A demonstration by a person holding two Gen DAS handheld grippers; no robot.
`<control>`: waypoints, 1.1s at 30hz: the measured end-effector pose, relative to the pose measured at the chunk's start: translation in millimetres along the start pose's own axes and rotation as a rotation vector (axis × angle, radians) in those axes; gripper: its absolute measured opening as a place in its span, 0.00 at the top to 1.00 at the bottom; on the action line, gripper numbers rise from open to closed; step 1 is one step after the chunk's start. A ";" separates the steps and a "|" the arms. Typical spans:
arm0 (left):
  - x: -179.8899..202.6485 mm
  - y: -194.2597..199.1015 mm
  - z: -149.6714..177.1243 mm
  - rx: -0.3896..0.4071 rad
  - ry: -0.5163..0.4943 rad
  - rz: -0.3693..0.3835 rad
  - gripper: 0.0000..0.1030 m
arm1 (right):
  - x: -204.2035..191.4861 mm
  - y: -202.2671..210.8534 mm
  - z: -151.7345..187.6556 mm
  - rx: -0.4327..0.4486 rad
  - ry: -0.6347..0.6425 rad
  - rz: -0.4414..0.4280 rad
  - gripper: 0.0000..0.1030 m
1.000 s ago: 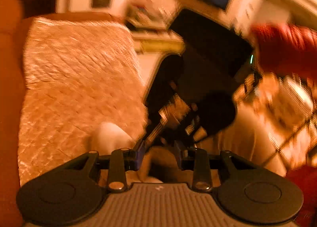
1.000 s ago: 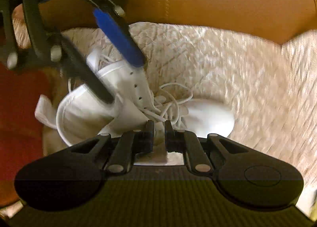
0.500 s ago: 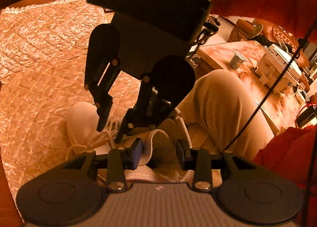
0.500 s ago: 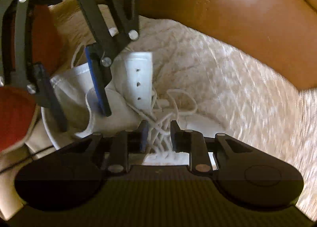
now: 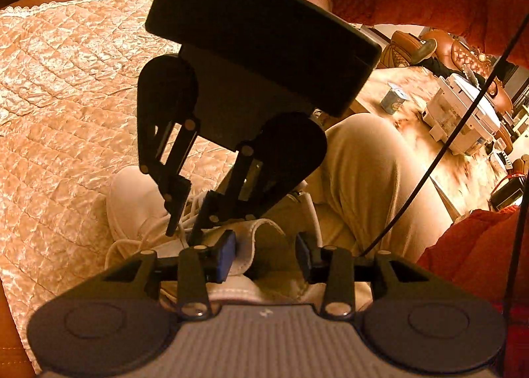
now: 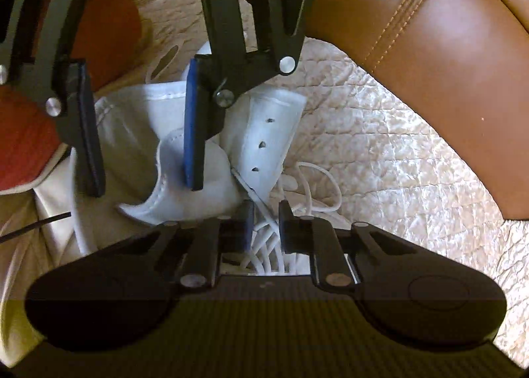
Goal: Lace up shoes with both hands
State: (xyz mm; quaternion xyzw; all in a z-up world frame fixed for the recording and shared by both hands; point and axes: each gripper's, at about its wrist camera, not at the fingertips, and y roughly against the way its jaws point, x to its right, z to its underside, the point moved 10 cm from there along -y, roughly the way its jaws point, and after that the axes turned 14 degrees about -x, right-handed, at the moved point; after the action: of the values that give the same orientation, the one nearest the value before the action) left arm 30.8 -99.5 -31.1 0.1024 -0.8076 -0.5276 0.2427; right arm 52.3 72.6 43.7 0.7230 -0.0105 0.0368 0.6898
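Both my grippers over the white shoe on the quilted cover.

In the right wrist view my right gripper sits low centre, fingers a little apart with the white laces between them; I cannot tell if they grip. My left gripper, upper left, has its fingers well apart over the shoe's tongue.

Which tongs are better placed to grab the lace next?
Probably the right tongs: their tips already straddle the loose white laces. The left tongs stand wide open over the shoe collar, away from the laces.
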 end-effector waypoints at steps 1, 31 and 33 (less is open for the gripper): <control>1.7 -1.9 -0.8 0.001 0.000 -0.002 0.57 | 0.8 -0.4 -0.2 -0.004 -0.015 -0.002 0.87; 68.1 -51.7 -43.7 0.032 -0.019 -0.051 0.51 | 14.0 -3.4 -1.8 -0.456 -0.335 -0.293 0.94; 63.4 -47.1 -41.7 0.036 -0.018 -0.050 0.51 | 13.8 -4.2 -2.5 -0.471 -0.339 -0.295 0.94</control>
State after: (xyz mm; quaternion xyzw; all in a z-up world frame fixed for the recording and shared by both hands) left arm -7.2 -179.6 -42.0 0.1220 -0.8163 -0.5198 0.2204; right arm 66.2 75.7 40.6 0.5331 -0.0288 -0.1879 0.8244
